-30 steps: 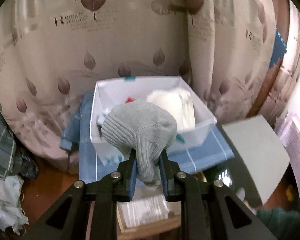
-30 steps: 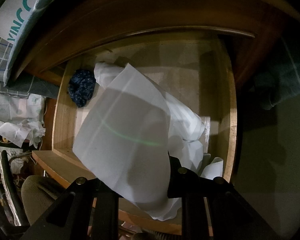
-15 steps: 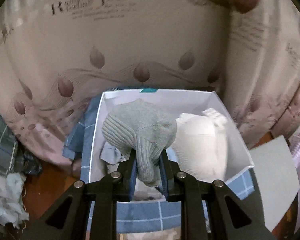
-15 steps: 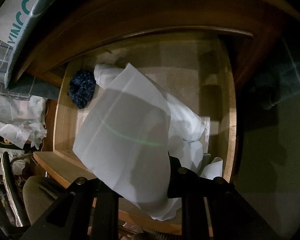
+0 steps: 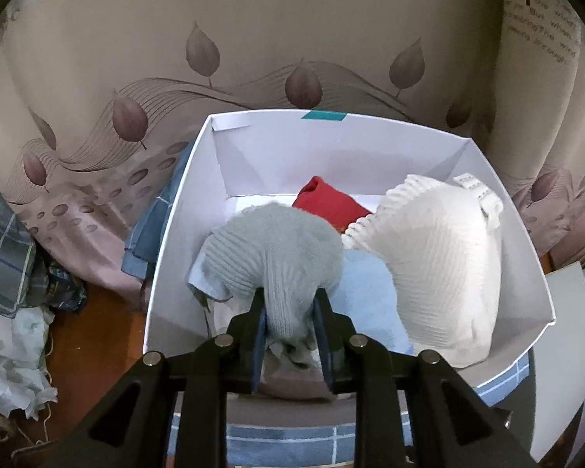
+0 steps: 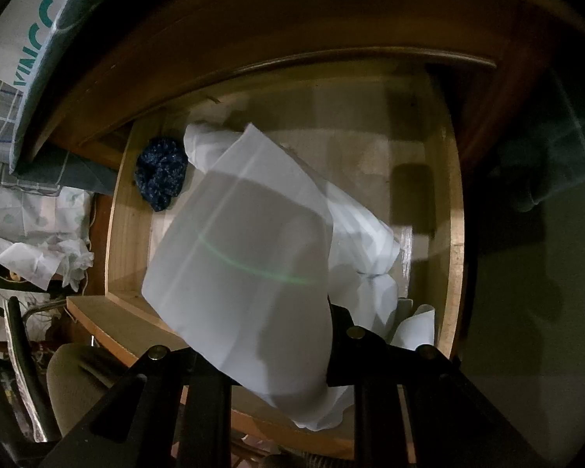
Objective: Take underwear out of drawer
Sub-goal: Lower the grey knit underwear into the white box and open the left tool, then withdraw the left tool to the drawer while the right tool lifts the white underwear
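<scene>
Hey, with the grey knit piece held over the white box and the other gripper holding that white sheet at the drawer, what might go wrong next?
1. The left gripper, which has just been opening slightly, has only the tail of the grey knit garment between its pads; it may drop crooked onto the white knit garment in the white box.
2. The white sheet hides the right gripper's fingers and much of the wooden drawer.

Left wrist view steeply down, close over white box [image 5: 183, 210]; right over wooden drawer [image 6: 454, 210]; nothing shared.
</scene>
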The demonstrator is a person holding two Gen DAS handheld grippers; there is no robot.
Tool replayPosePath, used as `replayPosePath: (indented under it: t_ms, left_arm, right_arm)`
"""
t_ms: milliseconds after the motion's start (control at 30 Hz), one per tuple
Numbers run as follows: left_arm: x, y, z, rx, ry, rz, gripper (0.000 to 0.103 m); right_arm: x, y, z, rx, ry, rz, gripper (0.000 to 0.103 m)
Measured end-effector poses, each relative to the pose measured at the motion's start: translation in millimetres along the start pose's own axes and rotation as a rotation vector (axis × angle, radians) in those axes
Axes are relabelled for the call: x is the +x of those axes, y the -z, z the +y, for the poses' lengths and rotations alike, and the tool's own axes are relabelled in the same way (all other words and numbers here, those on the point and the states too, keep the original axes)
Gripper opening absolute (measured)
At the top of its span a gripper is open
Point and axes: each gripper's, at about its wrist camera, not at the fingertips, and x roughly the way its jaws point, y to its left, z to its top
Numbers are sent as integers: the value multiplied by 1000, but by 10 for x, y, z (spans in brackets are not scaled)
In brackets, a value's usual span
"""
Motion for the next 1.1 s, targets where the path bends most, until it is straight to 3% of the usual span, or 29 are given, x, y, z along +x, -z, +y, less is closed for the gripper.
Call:
replayPosePath:
  t_ms: [167,233,500,867,1100]
  left_arm:
    - [-8,3,10,-8,-5,0,35]
    - [-39,-6,5,-7,-19,-11,46]
    - [-356,14,-53,45,-52,-106,58]
    - [-865,215,-58,82,-106,-243,62]
    - [-1074,694,-23,73,-133,-302,64]
  right_arm:
    - [-2,2,4,-1,2,2,19]
    - [-9,8,12,-3,6,-1,19]
    - [-32,29,13,-3,12,2,19]
    - [-20,14,16,-6,24,4,19]
    - [-20,11,20,-7,29,4,19]
